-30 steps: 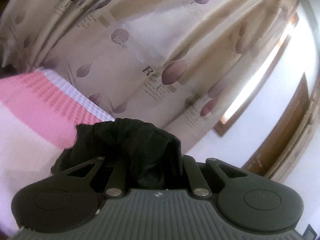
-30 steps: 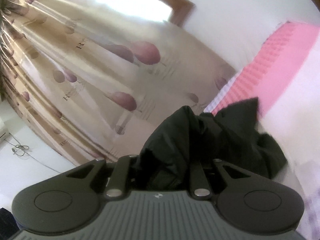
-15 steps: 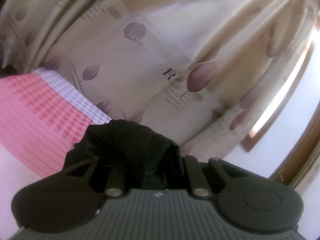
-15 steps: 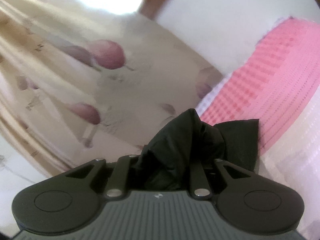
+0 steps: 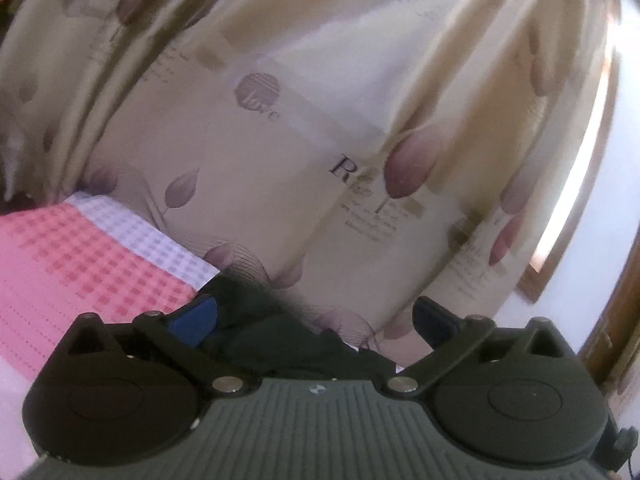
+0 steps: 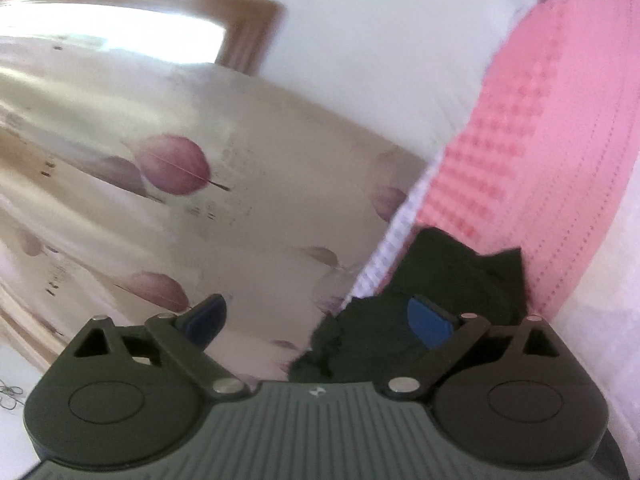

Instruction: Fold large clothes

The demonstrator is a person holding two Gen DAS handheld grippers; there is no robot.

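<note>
**Both grippers spread wide, black garment loose below them**

Seen nearest in the left wrist view: the grey ribbed body and black linkage across the bottom of the frame. Left gripper [image 5: 316,316] splayed wide, jaws just opened, blue fingertips [image 5: 196,316] far apart at lower left and lower right. Black garment [image 5: 280,332] bunched low in the centre between the fingers, pressed by neither pad, lying slack on the near edge of the bed. Beyond it, at left of frame, a pink checked bedspread [image 5: 80,264] with a pale lilac checked border along its far edge. Farthest back, filling the upper frame, a beige curtain [image 5: 320,120] printed with purple leaves and lettering, and a wooden window frame [image 5: 540,276] with bright daylight at the right edge.

Seen nearest in the right wrist view: the same grey body and black arms at the bottom. Right gripper [image 6: 320,320] likewise spread wide, jaws just opened, one blue pad free at lower left, the other in front of the dark cloth at lower right. Garment [image 6: 452,276] heaped right of centre, not clamped, resting on the bedspread [image 6: 540,140], running up the right side. Behind, the curtain [image 6: 200,184] across the left and centre, blurred, with a white wall and the window frame [image 6: 248,28] at top.
</note>
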